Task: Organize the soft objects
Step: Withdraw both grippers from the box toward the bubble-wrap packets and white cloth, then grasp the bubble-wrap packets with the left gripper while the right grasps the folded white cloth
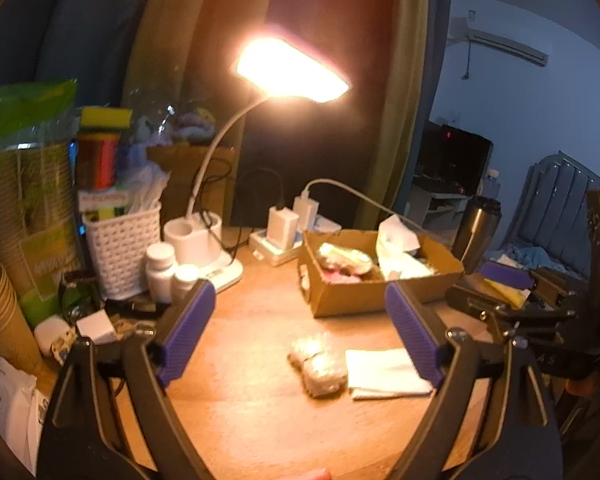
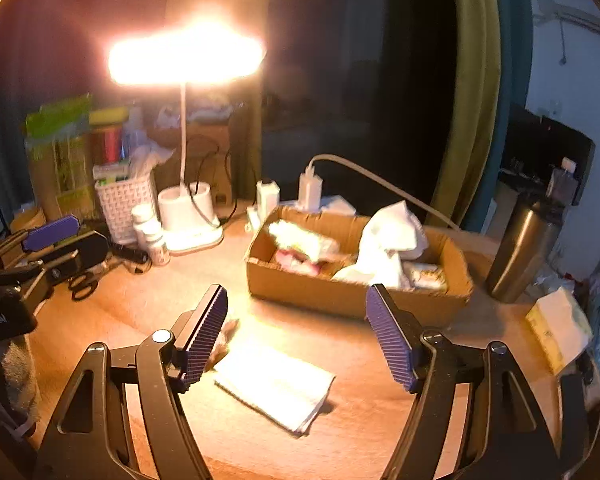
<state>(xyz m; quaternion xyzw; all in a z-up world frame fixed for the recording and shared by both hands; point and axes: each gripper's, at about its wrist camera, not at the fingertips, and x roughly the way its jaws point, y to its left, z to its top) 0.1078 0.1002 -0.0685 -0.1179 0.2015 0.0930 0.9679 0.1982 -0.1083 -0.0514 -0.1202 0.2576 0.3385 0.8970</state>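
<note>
A bubble-wrapped soft bundle (image 1: 318, 364) lies on the wooden desk beside a folded white cloth (image 1: 384, 372). My left gripper (image 1: 300, 334) hangs open just above and before them, with nothing between its fingers. In the right wrist view the folded cloth (image 2: 276, 384) lies below my open right gripper (image 2: 298, 338), and the bundle (image 2: 228, 332) is mostly hidden behind the left finger. Behind them stands an open cardboard box (image 2: 340, 292) holding crumpled white cloth (image 2: 388, 236) and wrapped soft items (image 1: 344, 260).
A lit desk lamp (image 1: 204, 240) stands at the back. A white basket (image 1: 122, 248), pill bottles (image 1: 162, 266), paper cups (image 1: 0, 312) and scissors (image 2: 82, 284) crowd the left. Chargers (image 1: 284, 226) sit behind the box, with a steel tumbler (image 2: 520, 256) and a yellow-white packet (image 2: 556, 328) at right.
</note>
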